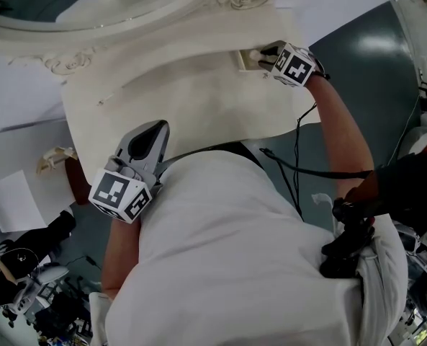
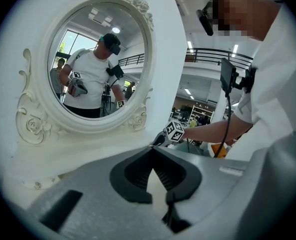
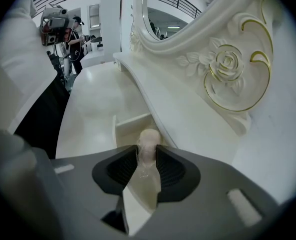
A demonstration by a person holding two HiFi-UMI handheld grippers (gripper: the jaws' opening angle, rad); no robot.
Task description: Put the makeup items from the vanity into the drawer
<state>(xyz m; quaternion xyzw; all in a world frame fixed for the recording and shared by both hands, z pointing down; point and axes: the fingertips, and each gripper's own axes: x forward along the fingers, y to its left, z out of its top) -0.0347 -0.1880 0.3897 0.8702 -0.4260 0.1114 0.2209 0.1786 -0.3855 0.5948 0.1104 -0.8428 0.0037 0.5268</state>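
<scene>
Now | right claw (image 3: pixel 148 153) clamps pale knob (image 3: pixel 148 135) | left claw (image 2: pixel 151 153) closed

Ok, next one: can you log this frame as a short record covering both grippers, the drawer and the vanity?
left gripper: jaws together, nothing between them, held above the vanity at its near edge
right gripper: shut on a pale rounded piece at the drawer's front; knob or makeup item, cannot tell
drawer: small, pulled open, at the vanity's back right; nothing seen inside
mirror: oval, carved white frame, reflects the person
</scene>
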